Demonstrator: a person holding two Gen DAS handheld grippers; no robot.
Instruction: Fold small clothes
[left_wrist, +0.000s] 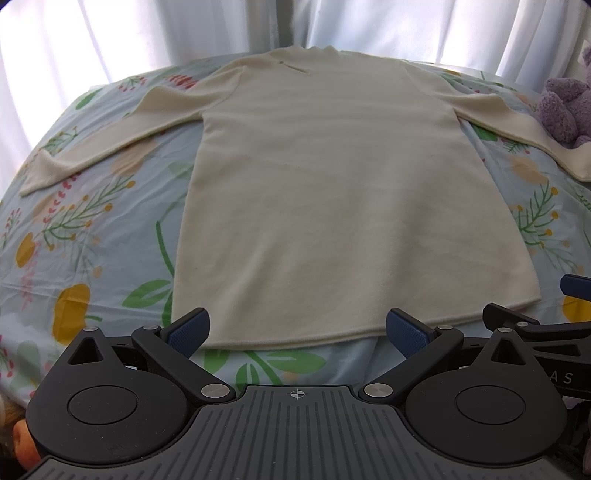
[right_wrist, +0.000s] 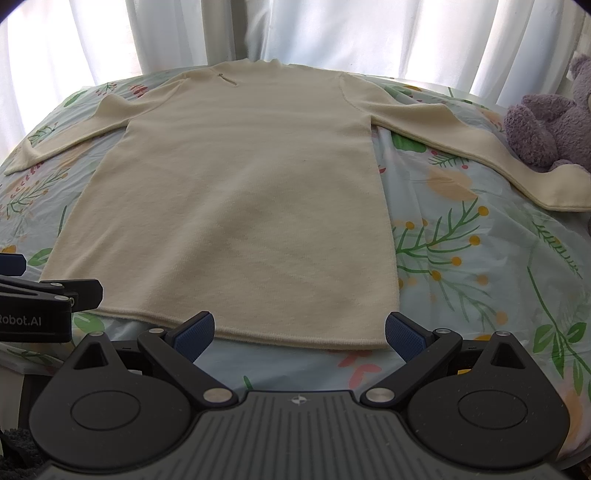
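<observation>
A cream long-sleeved sweater (left_wrist: 310, 192) lies flat on the floral sheet, collar far, hem near, both sleeves spread out sideways; it also shows in the right wrist view (right_wrist: 243, 206). My left gripper (left_wrist: 297, 328) is open and empty just above the near hem, toward its left part. My right gripper (right_wrist: 299, 328) is open and empty at the hem's right part. The right gripper's fingers show at the left wrist view's right edge (left_wrist: 517, 321). The left gripper shows at the right wrist view's left edge (right_wrist: 48, 295).
The floral sheet (left_wrist: 92, 236) covers a bed. A purple plush toy (right_wrist: 546, 129) sits at the right, touching the right sleeve's cuff (right_wrist: 561, 184). White curtains (right_wrist: 295, 33) hang behind the bed.
</observation>
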